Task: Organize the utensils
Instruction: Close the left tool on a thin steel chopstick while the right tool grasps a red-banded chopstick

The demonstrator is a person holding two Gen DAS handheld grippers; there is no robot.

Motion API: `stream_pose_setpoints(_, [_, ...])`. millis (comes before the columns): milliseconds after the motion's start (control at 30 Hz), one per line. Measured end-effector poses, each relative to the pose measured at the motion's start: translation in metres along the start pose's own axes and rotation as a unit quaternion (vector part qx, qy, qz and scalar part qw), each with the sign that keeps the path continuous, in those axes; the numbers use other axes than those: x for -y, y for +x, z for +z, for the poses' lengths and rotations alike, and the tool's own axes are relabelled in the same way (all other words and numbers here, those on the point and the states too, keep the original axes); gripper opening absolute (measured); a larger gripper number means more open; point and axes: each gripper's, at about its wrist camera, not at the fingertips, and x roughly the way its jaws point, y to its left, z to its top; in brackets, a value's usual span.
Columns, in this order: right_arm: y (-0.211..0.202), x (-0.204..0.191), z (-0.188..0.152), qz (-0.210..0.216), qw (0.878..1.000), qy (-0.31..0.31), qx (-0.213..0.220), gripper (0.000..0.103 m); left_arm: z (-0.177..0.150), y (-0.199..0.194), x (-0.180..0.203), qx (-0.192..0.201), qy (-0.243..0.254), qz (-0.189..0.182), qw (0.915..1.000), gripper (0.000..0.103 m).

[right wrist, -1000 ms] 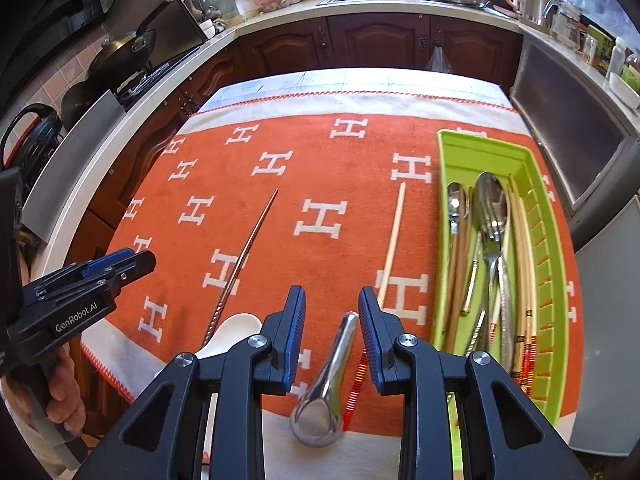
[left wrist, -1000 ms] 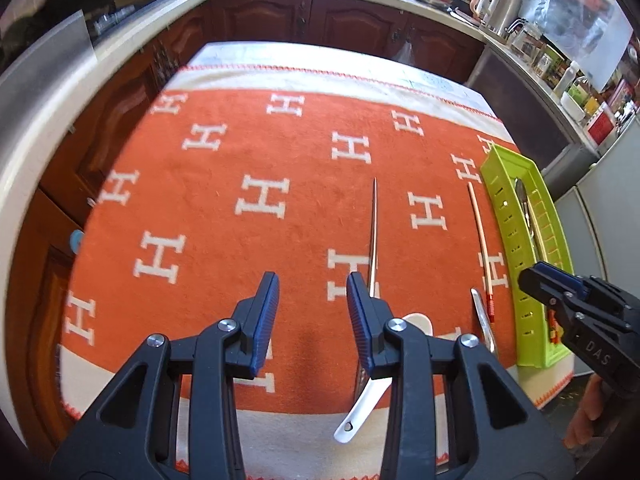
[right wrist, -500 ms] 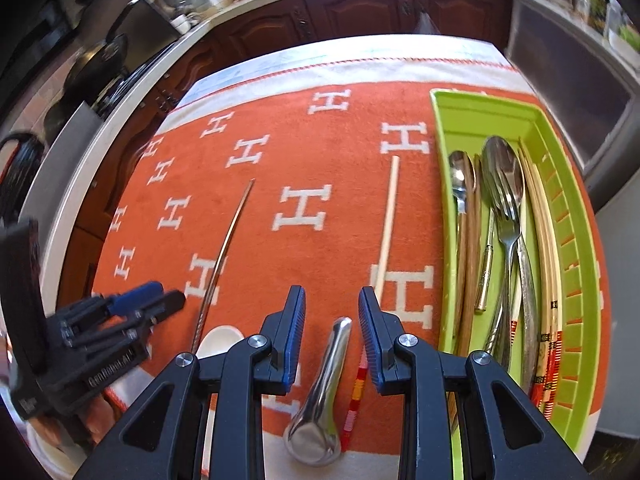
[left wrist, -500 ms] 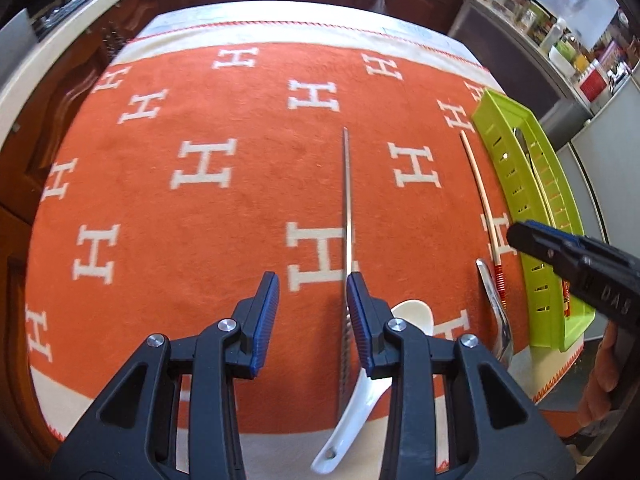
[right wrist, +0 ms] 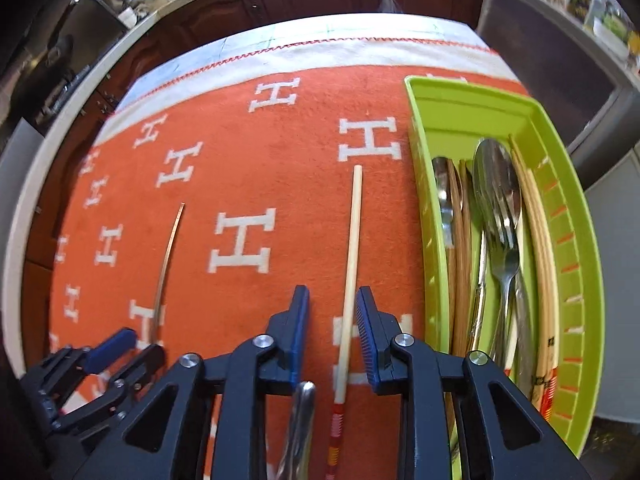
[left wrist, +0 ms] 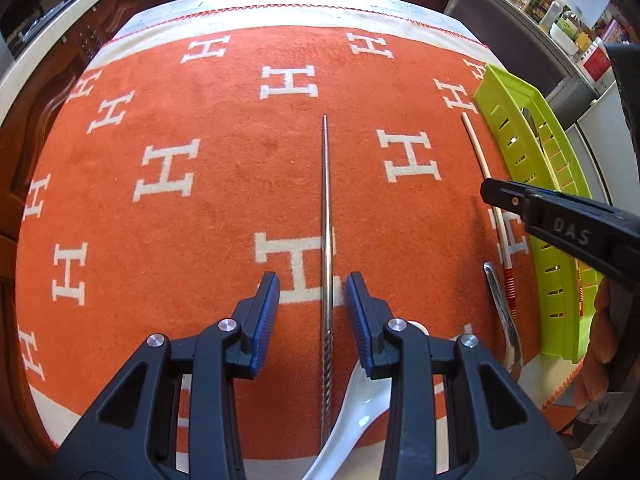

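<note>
Orange blanket (left wrist: 224, 208) covers the table. Green utensil tray (right wrist: 576, 240) sits along its right edge, holding spoons and chopsticks. Left gripper (left wrist: 312, 292), jaws narrowly parted, straddles the metal chopstick (left wrist: 326, 200) without contact. Right gripper (right wrist: 332, 312), jaws closing, straddles the wooden chopstick (right wrist: 352, 240); pads not yet pressing.

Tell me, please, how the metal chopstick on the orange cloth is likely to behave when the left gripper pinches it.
The metal chopstick looks thin, rigid and polished, so it may slip between the pads. Lying flat on the cloth, it leaves little to get under. The twisted end near the left gripper probably grips better.
</note>
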Motion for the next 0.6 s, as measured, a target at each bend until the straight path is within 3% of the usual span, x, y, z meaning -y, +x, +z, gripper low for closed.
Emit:
stream_pose_setpoints(233, [0.014,-0.021,-0.004,-0.053,0.997,-0.052,-0.013,0.024,0.0,0.003,0.01,0.008,0.025,0.028,0.9992,0.029])
stream_pose_setpoints(333, [0.013,-0.017,0.0,-0.032,0.999,-0.036,-0.017,0.024,0.002,0.003,0.007,0.01,0.019,0.029,0.9994,0.021])
stream_pose_setpoints(433, [0.016,-0.017,0.0,0.026,0.999,-0.028,-0.038,0.011,0.005,0.003,0.0,0.009,0.002,0.02,0.9998,0.016])
stream_pose_setpoints(600, [0.017,-0.025,-0.002,0.021,0.998,-0.044,-0.028,0.01,0.004,0.002,-0.006,0.011,-0.008,0.008,0.9999,0.016])
